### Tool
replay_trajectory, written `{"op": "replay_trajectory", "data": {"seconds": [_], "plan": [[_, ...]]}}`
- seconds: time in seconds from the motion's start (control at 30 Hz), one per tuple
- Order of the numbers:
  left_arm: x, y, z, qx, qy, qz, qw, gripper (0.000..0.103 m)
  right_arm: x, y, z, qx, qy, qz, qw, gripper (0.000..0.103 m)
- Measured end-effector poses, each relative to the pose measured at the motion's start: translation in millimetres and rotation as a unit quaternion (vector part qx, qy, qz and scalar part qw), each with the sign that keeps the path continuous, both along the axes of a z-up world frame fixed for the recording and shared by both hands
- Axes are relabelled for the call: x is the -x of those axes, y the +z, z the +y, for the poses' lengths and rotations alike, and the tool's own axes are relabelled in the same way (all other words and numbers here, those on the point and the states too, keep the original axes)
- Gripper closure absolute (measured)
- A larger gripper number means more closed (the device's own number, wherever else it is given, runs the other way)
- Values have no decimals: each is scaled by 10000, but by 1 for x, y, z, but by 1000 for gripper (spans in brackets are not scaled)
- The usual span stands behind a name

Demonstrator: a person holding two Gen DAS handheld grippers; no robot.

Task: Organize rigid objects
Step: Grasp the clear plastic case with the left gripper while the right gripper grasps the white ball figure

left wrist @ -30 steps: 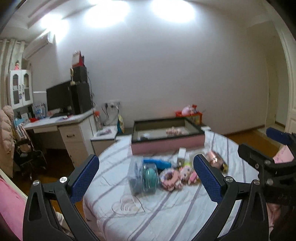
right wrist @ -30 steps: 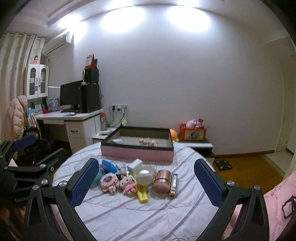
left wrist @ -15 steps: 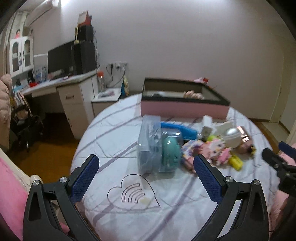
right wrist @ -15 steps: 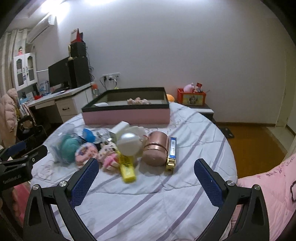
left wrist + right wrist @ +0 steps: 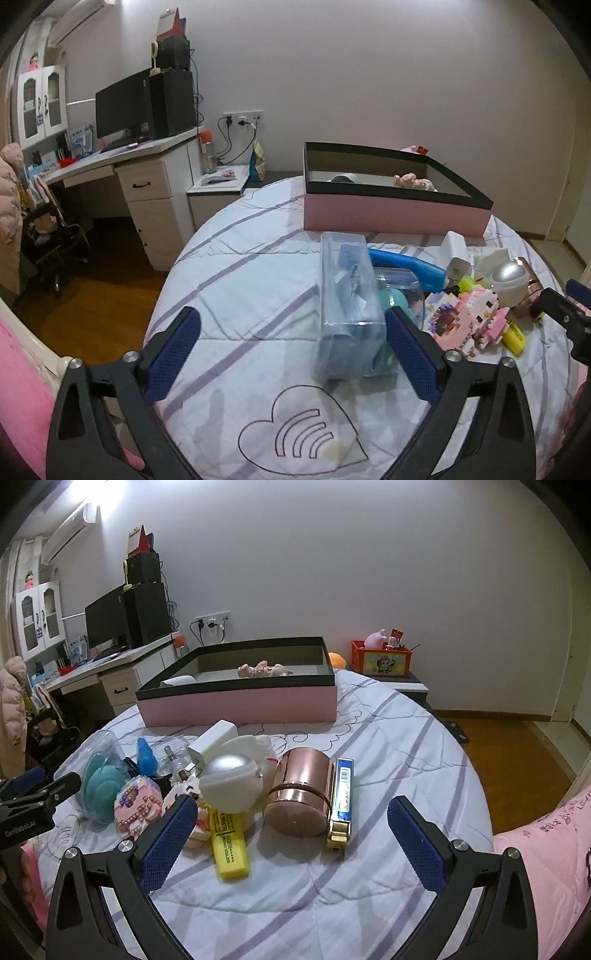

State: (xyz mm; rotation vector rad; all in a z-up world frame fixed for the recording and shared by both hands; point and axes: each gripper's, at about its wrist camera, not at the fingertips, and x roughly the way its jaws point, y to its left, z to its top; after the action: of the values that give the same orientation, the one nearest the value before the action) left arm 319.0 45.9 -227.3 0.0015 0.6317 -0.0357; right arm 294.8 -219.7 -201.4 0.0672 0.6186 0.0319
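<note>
We hold our left gripper (image 5: 291,334) with its jaws wide apart; they have just closed a little, and nothing sits between the pads, though the clear case (image 5: 347,295) lies just past the right pad. Our right gripper (image 5: 291,821) is spread wide and holds nothing, above the bedspread (image 5: 388,746) before the copper tin (image 5: 301,794), highlighter (image 5: 227,840) and clipper (image 5: 341,797). These lie clustered near the pink box (image 5: 240,705), which holds a small plush (image 5: 264,669).
</note>
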Motion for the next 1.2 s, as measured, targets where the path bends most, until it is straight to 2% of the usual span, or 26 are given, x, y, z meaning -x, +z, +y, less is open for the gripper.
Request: {"op": "replay_trajectory", "data": {"seconds": [0.1,0.2,0.23,0.3,0.37,0.4,0.5,0.57,0.63,0.73,0.9,1.03,1.2], "plan": [[-3,0,5,204,-122,-1,9997,16,-3,-1,-1,18,-24,34,10000,0],[-9,2,6,365,-226,-13,9991,31,-6,-2,-4,30,-86,61,9999,0],[-11,3,6,361,-273,-29,9990,38,-6,-2,-5,27,-98,86,9999,0],[-13,5,4,348,-373,-24,9987,43,-8,-3,-7,20,-141,122,9998,0],[-13,6,4,273,-413,12,9988,57,-9,-4,-9,21,-164,163,9997,0],[-12,5,3,180,-447,57,9988,60,-10,-4,-10,18,-184,175,9997,0],[-14,0,-3,24,-542,122,9985,62,-11,-4,-12,3,-198,193,9996,0],[-16,-4,-8,106,-703,212,9972,67,-12,-5,-13,-30,-191,198,9996,0],[-19,-6,-12,60,-696,236,9973,68,-14,-6,-13,-16,-203,226,9995,0],[-29,-19,-18,-21,-722,491,9962,71,-17,-8,-13,-18,-211,318,9993,0],[-28,-19,-18,-31,-535,438,9976,71,-24,-9,-16,59,-200,427,9989,0],[-18,-10,-14,-253,-303,220,9990,71,-26,-5,-19,94,-199,424,9989,0],[-9,1,-6,-171,-291,163,9993,71,-25,-1,-14,61,15,383,9992,0]]}}
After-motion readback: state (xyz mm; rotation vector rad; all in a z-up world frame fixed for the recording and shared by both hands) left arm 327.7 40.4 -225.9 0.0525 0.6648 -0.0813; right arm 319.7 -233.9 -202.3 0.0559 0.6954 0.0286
